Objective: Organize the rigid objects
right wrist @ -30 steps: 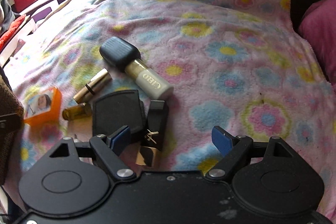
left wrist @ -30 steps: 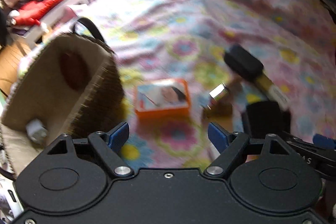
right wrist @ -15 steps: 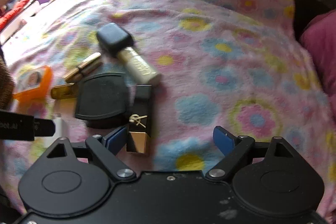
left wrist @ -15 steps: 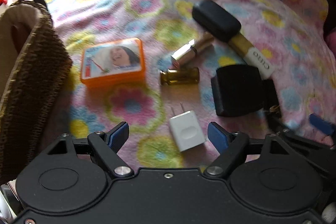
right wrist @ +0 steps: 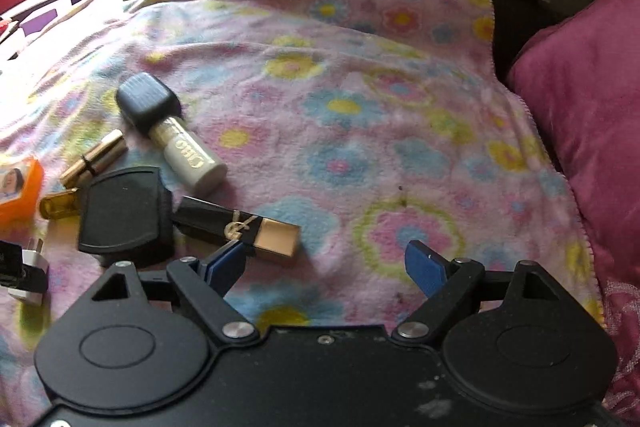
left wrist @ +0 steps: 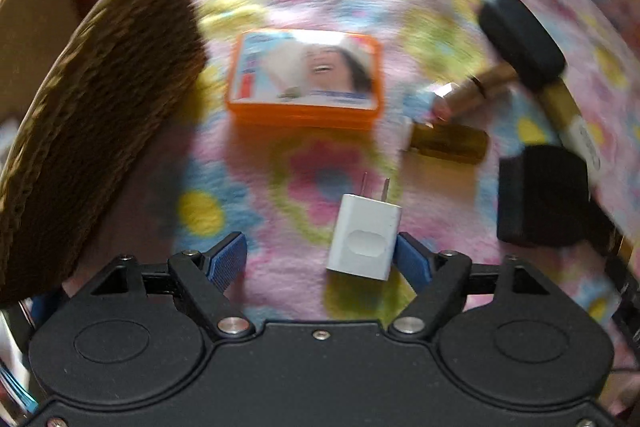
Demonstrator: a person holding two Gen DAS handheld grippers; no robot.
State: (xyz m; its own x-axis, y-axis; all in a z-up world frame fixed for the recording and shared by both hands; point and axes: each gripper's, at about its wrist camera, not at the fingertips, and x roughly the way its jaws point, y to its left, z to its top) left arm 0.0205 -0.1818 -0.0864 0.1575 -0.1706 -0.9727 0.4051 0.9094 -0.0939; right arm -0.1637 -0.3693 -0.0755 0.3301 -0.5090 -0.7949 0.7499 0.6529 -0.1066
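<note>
On the floral blanket (right wrist: pixel 360 131), your left gripper (left wrist: pixel 320 259) sits wide, charger (left wrist: pixel 365 241) between its fingers, touching the right pad, clear of the left. Only the left view shows the basket (left wrist: pixel 100 115) at left and the full orange box (left wrist: pixel 304 79) ahead. Only the right view shows the gold-and-black lipstick (right wrist: pixel 240 227), just ahead of your right gripper (right wrist: pixel 326 265), also wide, holding nothing. Both views: black case (right wrist: pixel 124 215), amber vial (left wrist: pixel 448 143), gold tube (right wrist: pixel 94 159), black-capped bottle (right wrist: pixel 172 135) clustered together. Pink pillow (right wrist: pixel 592 131) at right edge.
</note>
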